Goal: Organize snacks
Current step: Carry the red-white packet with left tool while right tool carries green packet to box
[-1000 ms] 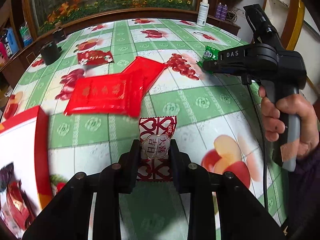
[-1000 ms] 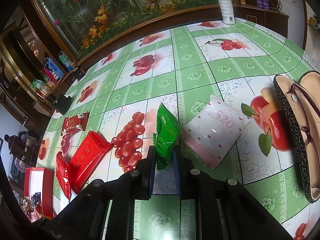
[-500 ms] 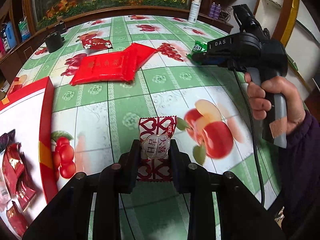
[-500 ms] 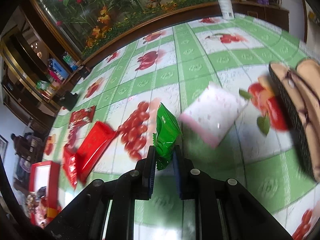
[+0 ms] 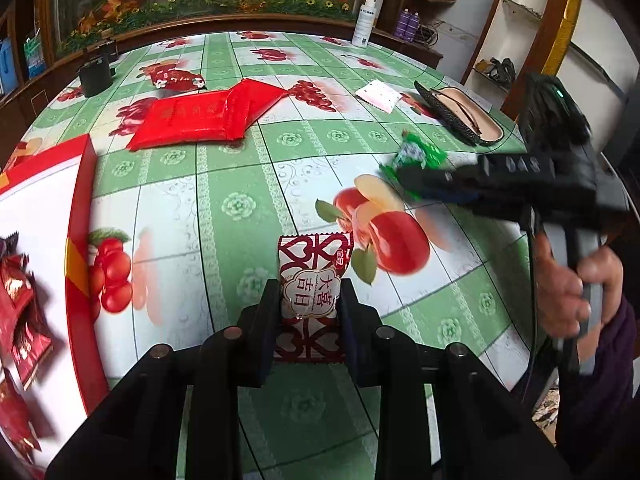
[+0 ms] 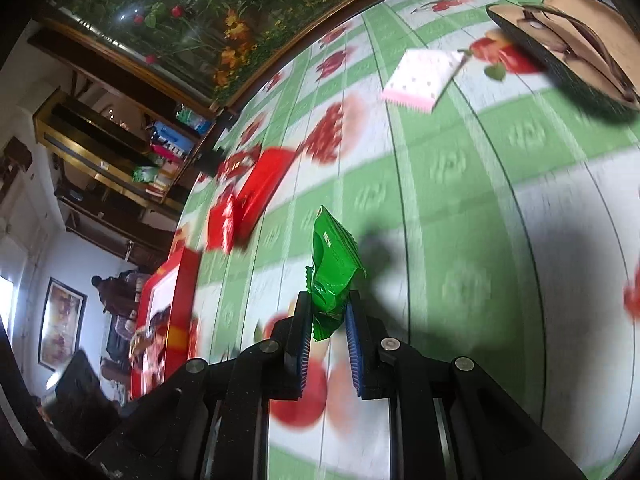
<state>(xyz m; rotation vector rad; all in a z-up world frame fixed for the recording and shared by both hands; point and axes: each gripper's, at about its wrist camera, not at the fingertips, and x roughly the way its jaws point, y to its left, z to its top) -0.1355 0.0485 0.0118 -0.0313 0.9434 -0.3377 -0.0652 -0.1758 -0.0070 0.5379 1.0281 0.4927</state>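
My left gripper [image 5: 310,300] is shut on a red-and-white patterned snack packet [image 5: 313,280], held above the tablecloth. My right gripper [image 6: 329,312] is shut on a green snack packet [image 6: 334,260], also lifted off the table; in the left wrist view the right gripper [image 5: 404,178] hovers at the right with the green snack packet [image 5: 418,156] in its tips. An open red gift box [image 5: 78,240] with several red snack packets [image 5: 20,300] inside lies at the left; the same gift box [image 6: 176,320] shows low left in the right wrist view.
Red flat packages [image 5: 208,114] and a small red packet [image 5: 176,78] lie further back. A white-and-pink packet [image 5: 378,94] and an open glasses case [image 5: 460,116] sit at the far right. A dark cup [image 5: 94,76] and white bottle [image 5: 366,22] stand near the table's far edge.
Both grippers have swung toward the red box with their packets; the right one moved left and rolled, leaving the white packet and glasses case behind. The box now shows larger in both views.
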